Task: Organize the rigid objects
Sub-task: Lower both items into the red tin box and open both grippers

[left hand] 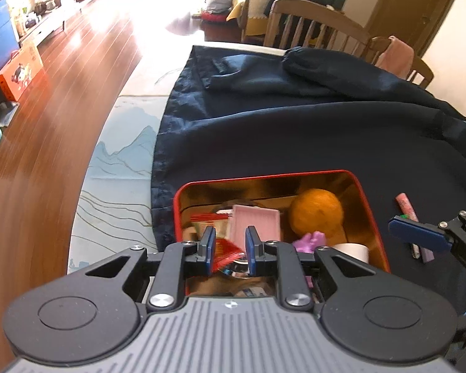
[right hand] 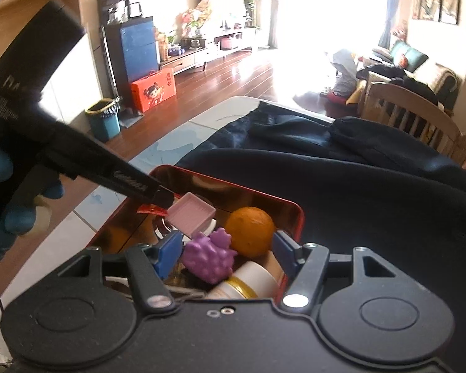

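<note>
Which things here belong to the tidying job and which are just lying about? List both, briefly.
Job: red tin, orange, pink tray, purple toy, cream bottle, red packet, pink stick beside the tin.
Lying about: dark blue cloth, wooden chair, orange box, teal bin.

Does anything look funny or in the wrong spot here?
Yes. The little pink tray sits tilted on top of the pile in the red tin, not flat. Two pens lie outside the tin on the dark cloth, not yet put away.
</note>
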Tool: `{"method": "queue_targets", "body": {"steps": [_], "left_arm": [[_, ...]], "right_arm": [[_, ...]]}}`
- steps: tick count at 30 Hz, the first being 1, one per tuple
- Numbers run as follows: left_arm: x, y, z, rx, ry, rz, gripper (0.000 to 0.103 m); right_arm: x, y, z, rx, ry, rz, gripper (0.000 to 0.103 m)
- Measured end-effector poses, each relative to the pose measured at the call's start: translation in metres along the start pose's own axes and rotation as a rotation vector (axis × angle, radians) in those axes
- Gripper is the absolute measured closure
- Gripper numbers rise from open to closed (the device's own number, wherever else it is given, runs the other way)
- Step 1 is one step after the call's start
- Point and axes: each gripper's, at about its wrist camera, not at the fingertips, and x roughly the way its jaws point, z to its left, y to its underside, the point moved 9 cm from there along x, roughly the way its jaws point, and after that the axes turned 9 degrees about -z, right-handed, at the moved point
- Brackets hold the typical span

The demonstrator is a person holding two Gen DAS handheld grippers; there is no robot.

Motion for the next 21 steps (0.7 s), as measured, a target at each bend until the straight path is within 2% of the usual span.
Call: {"method": "queue_targets", "body": {"steps": [5, 7, 10, 11, 12, 14, 16, 18, 21], "left_arm": [[-0.014, 0.001, -0.016, 0.023, 0.02, -0.026, 0.083], [-0.019, 0.002, -0.024, 0.029, 0.029, -0.037, 0.079], [-0.028, 0.004, -0.034, 0.036, 0.037, -0.056, 0.063], [-0.031, 0.004, -0.038, 0.036, 0.036, -0.066, 0.049], [-0.034, 0.004, -0.041, 0.035, 0.035, -0.076, 0.042], [-0.04, 0.005, -0.048, 0.037, 0.033, -0.093, 0.041], [-0.044, 0.005, -0.055, 0.042, 0.03, -0.101, 0.04], [-0.048, 0.006, -0.064, 0.041, 0.03, -0.113, 0.033], [-0.053, 0.007, -0.079, 0.046, 0.031, -0.132, 0.032]], "right_arm": [[-0.018, 0.003, -0.017, 0.064, 0.011, -0.01, 0.038], [-0.025, 0.006, -0.022, 0.083, 0.014, -0.016, 0.036], [-0.035, 0.011, -0.029, 0.117, 0.012, -0.027, 0.035], [-0.04, 0.012, -0.032, 0.126, 0.012, -0.031, 0.035], [-0.043, 0.013, -0.034, 0.132, 0.015, -0.033, 0.035], [-0.05, 0.016, -0.041, 0.145, 0.025, -0.039, 0.033], [-0.057, 0.018, -0.048, 0.157, 0.036, -0.044, 0.024], [-0.063, 0.021, -0.055, 0.168, 0.044, -0.044, 0.022], [-0.073, 0.028, -0.067, 0.188, 0.055, -0.044, 0.015]]}}
